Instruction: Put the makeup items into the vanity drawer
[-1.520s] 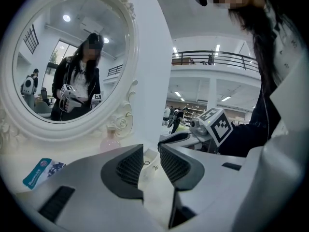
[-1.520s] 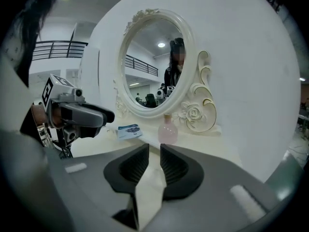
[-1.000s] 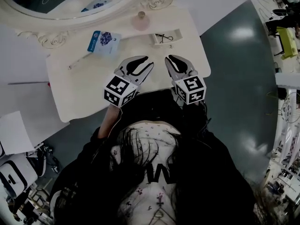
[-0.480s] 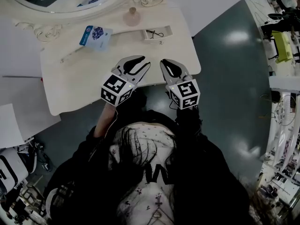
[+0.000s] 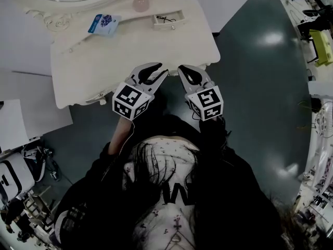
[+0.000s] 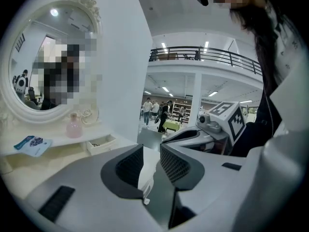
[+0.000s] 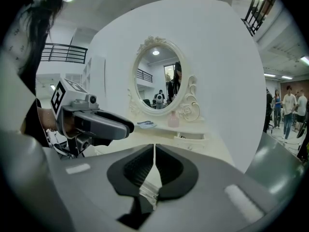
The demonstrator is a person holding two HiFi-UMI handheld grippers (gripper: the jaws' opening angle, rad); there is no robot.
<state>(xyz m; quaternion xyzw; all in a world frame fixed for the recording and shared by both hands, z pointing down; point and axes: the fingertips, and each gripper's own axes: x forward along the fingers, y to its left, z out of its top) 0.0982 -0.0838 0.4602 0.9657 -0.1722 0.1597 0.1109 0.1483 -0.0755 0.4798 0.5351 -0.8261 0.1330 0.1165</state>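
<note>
Vanity, head view: the cream carved vanity table (image 5: 156,51) has receded toward 12 o'clock. The left gripper (image 5: 161,70) and right gripper (image 5: 183,71) are now off its front edge.
Makeup, head view: the blue sachet (image 5: 104,23) and pink glass bottle (image 5: 140,3) lie on top, at 9 and 11 o'clock of the small open drawer (image 5: 167,20).
Left gripper view: jaws slightly parted, empty.
Right gripper view: jaws have just been closing and are now pinched together on nothing.

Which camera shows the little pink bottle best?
The left gripper view: the pink bottle appears largest, side-on. The head view shows it small from above; the right gripper view, tiny under the mirror.
</note>
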